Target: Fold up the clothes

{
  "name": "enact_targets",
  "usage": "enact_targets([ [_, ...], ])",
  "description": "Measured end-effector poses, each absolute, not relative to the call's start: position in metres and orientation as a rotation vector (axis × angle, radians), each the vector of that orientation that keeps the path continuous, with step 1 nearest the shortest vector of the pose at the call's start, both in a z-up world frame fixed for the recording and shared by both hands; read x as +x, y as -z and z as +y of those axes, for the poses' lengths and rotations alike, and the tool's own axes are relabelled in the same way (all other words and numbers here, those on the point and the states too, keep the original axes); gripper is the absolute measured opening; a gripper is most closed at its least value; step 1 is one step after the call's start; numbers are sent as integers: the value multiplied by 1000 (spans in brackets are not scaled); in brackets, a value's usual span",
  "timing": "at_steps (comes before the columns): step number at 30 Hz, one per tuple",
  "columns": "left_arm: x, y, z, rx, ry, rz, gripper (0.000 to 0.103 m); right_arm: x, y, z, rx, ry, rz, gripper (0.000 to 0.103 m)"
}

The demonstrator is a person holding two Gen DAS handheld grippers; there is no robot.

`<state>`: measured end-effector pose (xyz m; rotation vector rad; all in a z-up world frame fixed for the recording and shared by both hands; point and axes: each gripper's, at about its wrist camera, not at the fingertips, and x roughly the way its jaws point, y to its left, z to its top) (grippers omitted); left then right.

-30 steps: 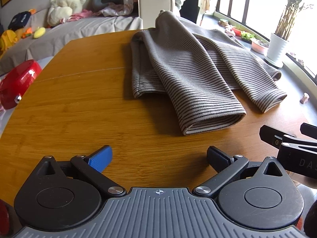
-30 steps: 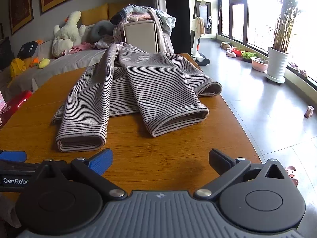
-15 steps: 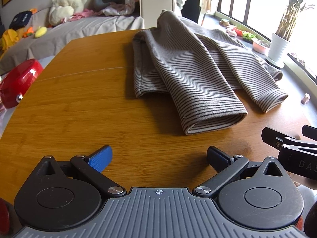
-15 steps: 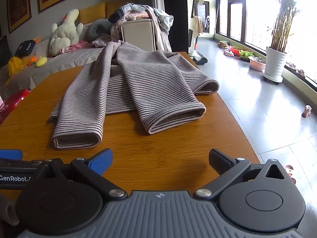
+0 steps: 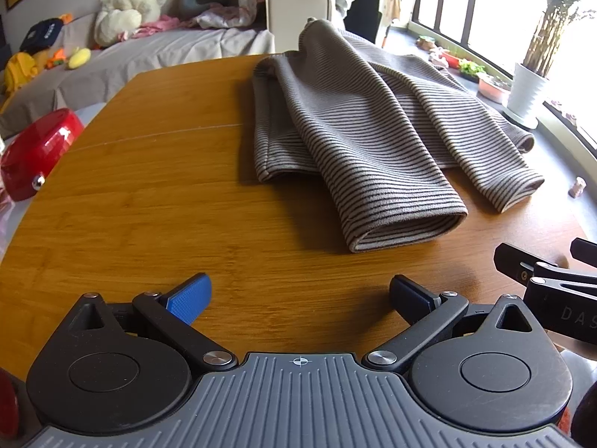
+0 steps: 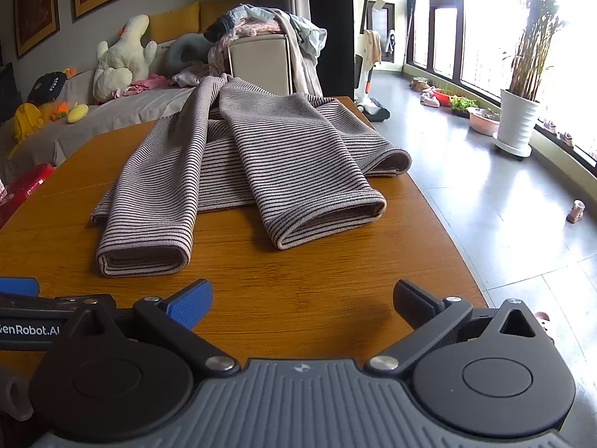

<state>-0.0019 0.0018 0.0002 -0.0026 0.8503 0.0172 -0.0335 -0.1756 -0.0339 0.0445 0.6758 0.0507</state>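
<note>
Nearest me, the left hand-held gripper (image 5: 300, 293) hovers low over the near edge of the honey-brown wooden worktop (image 5: 149, 205), its blue-padded and black fingers spread wide and grasping nothing. The right hand-held gripper (image 6: 302, 296) hangs just beside it, jaws likewise released and empty, with bare wood beneath both. Beyond them, from 12 to 2 o'clock in the left wrist view, lies the grey-brown garment with thin dark stripes (image 5: 358, 127), resting flat on the worktop and well apart from both tools; two long tube-like parts of it point towards the grippers, their open ends (image 6: 143, 259) nearest. Off at 9 o'clock a glossy red case (image 5: 35, 153) sits beside the worktop. Farther back a grey-covered sofa (image 6: 123, 112) carries a cream plush toy (image 6: 121, 58), and at 2 o'clock a white pot with a tall plant (image 6: 516, 123) stands by the window.
</note>
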Motion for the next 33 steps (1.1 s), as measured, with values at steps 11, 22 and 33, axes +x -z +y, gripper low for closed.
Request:
enact_targets([
  [11, -2, 0, 2, -2, -18, 850, 103, -30, 28, -182, 41, -53, 685, 103],
  [22, -3, -1, 2, 1, -19, 851, 103, -27, 27, -186, 40, -55, 690, 103],
  [33, -3, -1, 1, 1, -19, 851, 103, -25, 26, -189, 39, -57, 693, 103],
])
